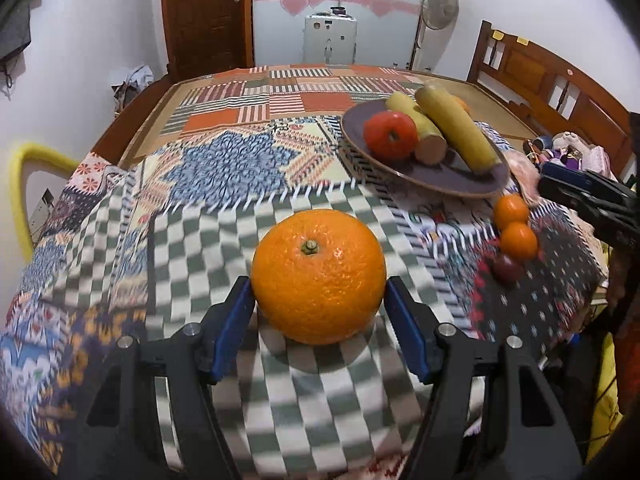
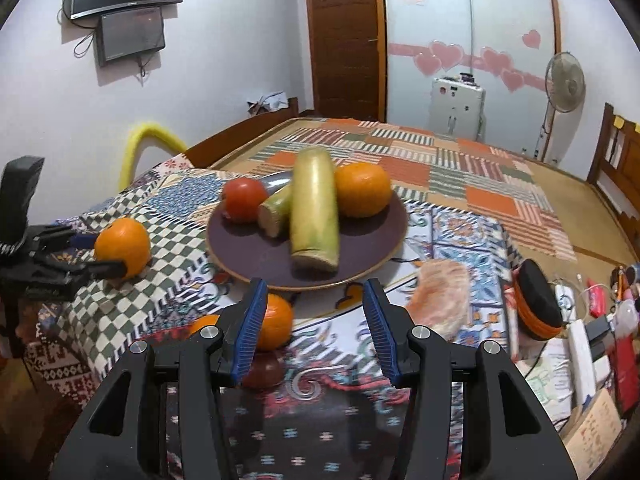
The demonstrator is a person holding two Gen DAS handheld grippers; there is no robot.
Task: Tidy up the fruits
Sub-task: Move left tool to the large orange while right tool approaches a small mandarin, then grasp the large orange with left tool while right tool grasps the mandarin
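Large orange (image 1: 318, 276): glossy, pebbled peel. Patchwork cloth (image 1: 224, 168): matt woven fabric. Plate (image 2: 360, 256): smooth, dull-sheen glaze. Tomato (image 2: 245, 199): smooth, shiny skin. Left hand-held gripper (image 1: 318, 312): matt black plastic, ribbed blue pads, bright metal pins. Headboard (image 1: 540, 76): varnished wood.

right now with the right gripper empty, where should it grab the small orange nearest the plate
Take the small orange across its round middle, coming down from above and slightly from the near side. It sits on the cloth just off the plate rim, with a second small orange and a dark red fruit close by, so a low side approach looks crowded. The right gripper would probably need to shift left.
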